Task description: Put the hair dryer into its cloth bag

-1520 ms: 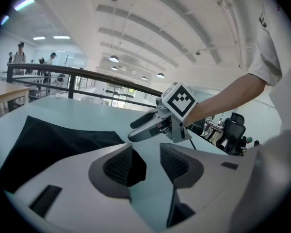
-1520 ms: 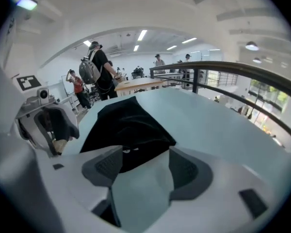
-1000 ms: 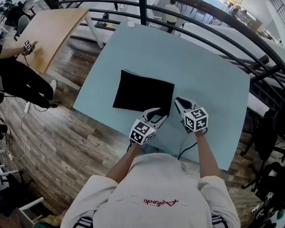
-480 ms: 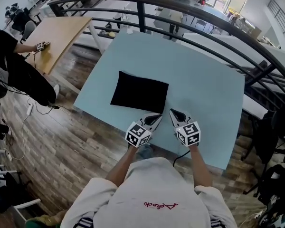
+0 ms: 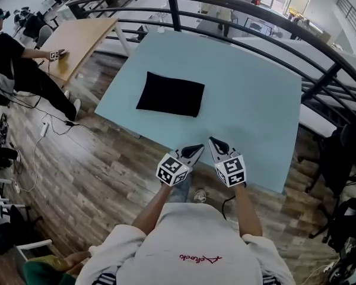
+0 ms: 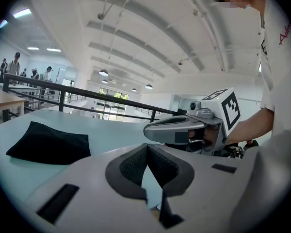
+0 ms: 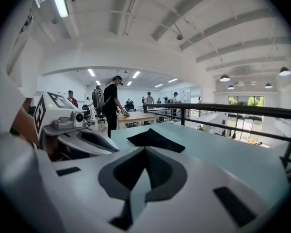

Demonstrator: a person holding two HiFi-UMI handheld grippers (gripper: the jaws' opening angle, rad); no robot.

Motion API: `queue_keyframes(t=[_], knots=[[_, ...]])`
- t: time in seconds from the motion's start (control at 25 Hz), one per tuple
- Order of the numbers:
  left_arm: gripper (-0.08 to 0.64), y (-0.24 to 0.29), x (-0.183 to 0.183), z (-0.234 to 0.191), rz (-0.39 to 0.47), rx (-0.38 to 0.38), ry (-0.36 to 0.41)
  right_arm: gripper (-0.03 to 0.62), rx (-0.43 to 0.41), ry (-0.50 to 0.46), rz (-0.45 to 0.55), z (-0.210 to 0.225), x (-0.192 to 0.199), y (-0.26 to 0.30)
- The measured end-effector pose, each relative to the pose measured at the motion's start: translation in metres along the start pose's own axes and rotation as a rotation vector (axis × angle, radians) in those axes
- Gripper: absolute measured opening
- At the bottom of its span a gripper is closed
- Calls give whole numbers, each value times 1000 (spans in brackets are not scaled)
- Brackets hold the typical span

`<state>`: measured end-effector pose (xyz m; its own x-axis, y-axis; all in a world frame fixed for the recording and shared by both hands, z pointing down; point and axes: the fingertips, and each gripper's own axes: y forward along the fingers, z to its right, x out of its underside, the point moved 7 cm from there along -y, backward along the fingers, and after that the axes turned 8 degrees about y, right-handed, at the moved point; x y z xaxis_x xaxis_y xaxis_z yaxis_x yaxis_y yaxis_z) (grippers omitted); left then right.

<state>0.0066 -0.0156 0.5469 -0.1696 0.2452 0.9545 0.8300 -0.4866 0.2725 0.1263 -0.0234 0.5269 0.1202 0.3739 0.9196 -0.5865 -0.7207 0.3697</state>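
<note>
"Where is the cloth bag (image 5: 170, 94)?"

"On the surface (image 5: 249, 94), far ahead, a bit left, lying sideways. The left claw (image 5: 195, 149) is nearer than the right claw (image 5: 214, 142). Both are closed tight, holding nothing. No hair dryer shows."

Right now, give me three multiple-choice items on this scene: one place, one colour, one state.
1. Where on the table does the cloth bag lie?
A. Hanging over the near edge
B. Flat on the left half
C. At the far right corner

2. What colour is the table's top?
A. Light blue
B. Brown
C. White

3. How do the jaws of the left gripper and the right gripper stand?
A. Both apart
B. One shut on the bag
C. Both together, nothing between

Answers:
1 B: the head view shows it flat, left of the middle.
2 A: the top is light blue in every view.
3 C: each gripper view shows its pads met and empty.
</note>
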Motion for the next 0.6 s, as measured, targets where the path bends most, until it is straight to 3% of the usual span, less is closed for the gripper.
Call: queue_keyframes(t=[0.24, 0.6], knots=[[6, -26, -2, 34, 6, -16, 17, 15, -9, 4, 25, -24, 2, -33], [6, -68, -11, 52, 66, -26, 27, 15, -8, 9, 50, -75, 0, -54]])
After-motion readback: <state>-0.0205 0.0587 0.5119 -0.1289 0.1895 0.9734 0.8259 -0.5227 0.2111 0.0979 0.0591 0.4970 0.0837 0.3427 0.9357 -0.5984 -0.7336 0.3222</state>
